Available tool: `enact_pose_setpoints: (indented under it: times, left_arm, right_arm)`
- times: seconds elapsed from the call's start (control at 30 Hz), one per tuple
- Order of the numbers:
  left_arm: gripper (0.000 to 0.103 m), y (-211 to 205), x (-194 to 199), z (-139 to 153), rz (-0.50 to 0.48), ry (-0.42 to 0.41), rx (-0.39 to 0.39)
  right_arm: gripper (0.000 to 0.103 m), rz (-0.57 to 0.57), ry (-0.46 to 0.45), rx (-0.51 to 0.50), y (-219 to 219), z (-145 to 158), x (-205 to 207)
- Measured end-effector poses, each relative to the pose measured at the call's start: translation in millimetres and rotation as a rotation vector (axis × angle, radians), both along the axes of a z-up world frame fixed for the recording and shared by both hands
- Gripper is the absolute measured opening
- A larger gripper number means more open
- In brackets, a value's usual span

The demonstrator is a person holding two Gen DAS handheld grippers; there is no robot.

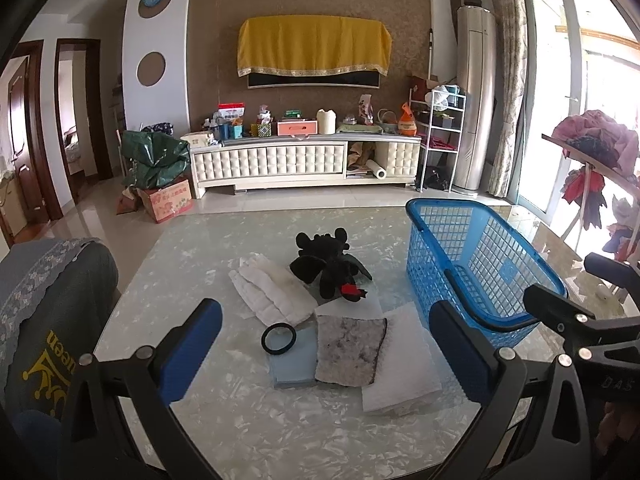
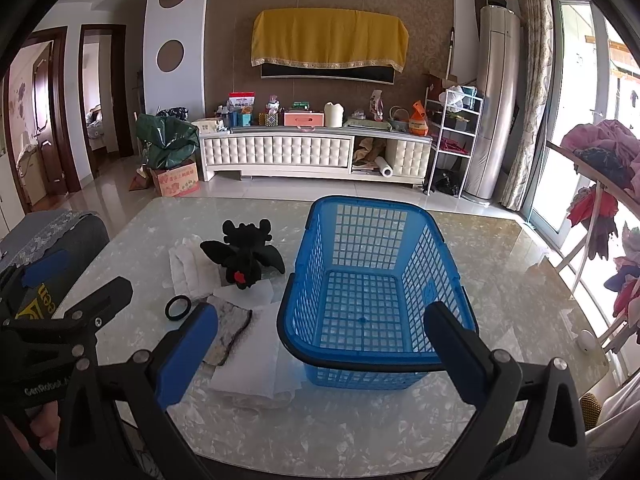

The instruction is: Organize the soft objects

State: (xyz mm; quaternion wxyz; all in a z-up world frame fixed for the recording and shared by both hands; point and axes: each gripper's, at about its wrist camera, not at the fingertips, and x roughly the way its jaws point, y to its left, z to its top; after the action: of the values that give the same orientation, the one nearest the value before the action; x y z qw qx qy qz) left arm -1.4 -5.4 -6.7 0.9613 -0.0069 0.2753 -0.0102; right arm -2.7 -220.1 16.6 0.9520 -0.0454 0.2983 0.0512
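On the marble table lie a black plush dragon (image 1: 328,266) (image 2: 244,256), a white quilted cloth (image 1: 272,290) (image 2: 188,270), a black hair band (image 1: 279,339) (image 2: 178,307), a grey felt pad (image 1: 350,350) (image 2: 230,330), a light blue pad (image 1: 290,362) and a white folded towel (image 1: 404,364) (image 2: 252,364). An empty blue basket (image 1: 480,264) (image 2: 372,280) stands to their right. My left gripper (image 1: 332,356) hovers open above the pile. Open too, my right gripper (image 2: 320,356) hangs over the basket's near rim.
A chair back with a grey cover (image 1: 44,320) (image 2: 48,248) stands at the table's left edge. A rack with hanging clothes (image 1: 596,176) (image 2: 604,184) is at the right. A small white object (image 2: 586,340) lies near the table's right edge.
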Motion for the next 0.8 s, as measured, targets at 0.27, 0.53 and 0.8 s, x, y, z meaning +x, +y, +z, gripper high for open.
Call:
enact_pose_setpoints:
  times: [0.27,0.53,0.8]
  left_arm:
    - [0.103,-1,-2,2,0.003,-0.006,0.005]
    - [0.103,1,-2,3,0.001,-0.007,-0.006]
    - [0.103,-2,7,5,-0.009,0.014,0.019]
  right_arm:
    - [0.103,-0.002,0.0,-0.005,0,-1,0]
    - [0.103,-0.015,-0.01,-0.016,-2,2,-3]
    - [0.103,-0.042,-0.061,0.016,-12,8,-3]
